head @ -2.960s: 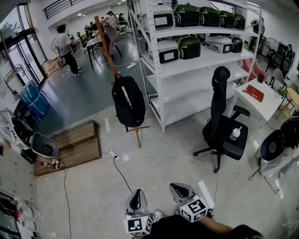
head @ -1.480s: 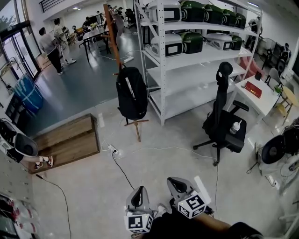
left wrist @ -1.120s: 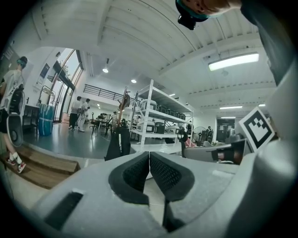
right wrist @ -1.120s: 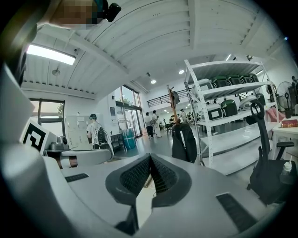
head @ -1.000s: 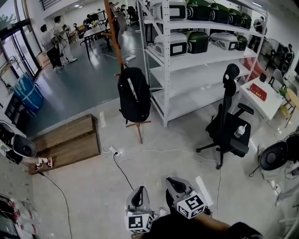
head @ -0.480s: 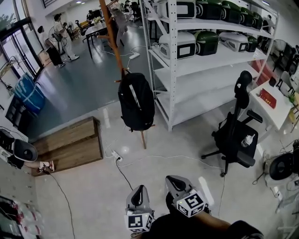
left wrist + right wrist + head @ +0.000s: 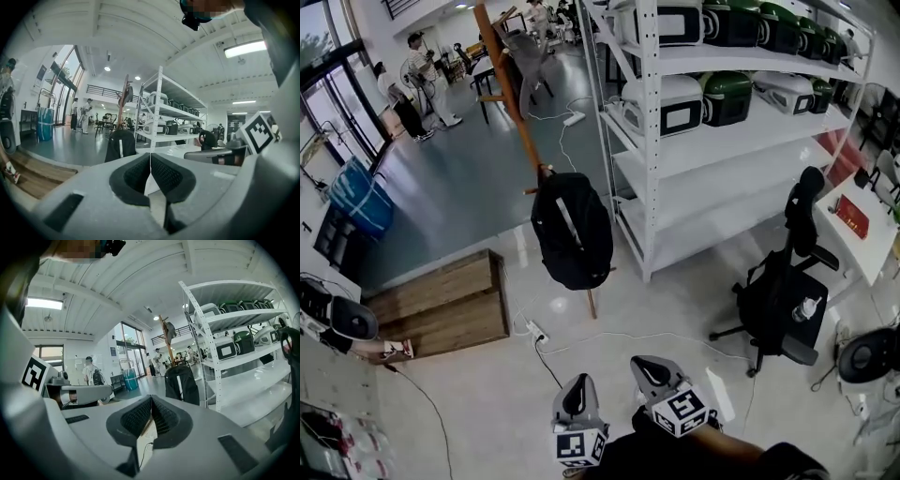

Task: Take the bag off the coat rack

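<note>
A black backpack hangs from a wooden coat rack that stands on the floor beside the white shelving. It also shows ahead in the left gripper view as the backpack and in the right gripper view as the backpack. My left gripper and right gripper are held low at the bottom of the head view, well short of the bag. Both are shut with nothing between the jaws: the left gripper, the right gripper.
A white shelving unit with appliances stands right of the rack. A black office chair is at the right. A wooden platform lies at the left, and a power strip with cables lies on the floor between me and the rack. People stand far back.
The view has advanced toward the coat rack: the backpack and shelving appear nearer and lower in the head view. Both grippers stay shut at the bottom of the frame.
</note>
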{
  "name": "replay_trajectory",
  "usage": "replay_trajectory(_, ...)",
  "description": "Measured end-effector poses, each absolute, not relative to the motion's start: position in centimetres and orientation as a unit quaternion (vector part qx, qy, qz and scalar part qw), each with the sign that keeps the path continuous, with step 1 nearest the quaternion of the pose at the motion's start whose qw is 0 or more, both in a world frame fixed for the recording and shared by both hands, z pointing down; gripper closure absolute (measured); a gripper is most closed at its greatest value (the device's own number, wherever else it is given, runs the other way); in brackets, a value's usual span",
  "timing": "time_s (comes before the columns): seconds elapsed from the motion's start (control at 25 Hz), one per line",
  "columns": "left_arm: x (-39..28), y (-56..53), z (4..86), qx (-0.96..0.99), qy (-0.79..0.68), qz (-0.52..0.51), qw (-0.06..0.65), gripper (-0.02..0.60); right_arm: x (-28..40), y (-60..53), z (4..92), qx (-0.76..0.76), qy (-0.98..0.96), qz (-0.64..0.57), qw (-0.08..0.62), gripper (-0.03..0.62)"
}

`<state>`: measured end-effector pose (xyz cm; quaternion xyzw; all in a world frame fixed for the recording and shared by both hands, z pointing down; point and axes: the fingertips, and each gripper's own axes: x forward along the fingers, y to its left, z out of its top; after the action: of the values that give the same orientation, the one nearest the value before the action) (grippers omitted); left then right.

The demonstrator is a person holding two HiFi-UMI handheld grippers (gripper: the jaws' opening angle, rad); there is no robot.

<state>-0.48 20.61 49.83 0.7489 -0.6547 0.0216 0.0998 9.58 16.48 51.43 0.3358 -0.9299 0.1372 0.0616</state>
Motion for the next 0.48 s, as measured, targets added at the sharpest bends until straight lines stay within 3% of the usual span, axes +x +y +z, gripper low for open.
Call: replay_trajectory(0.48,-1.7,12.3,49.3,0.734,-0.672,0.013,0.102,0.563,9.7,8.1,52.4,0.332,-0.93,0.144,0.064,0.582)
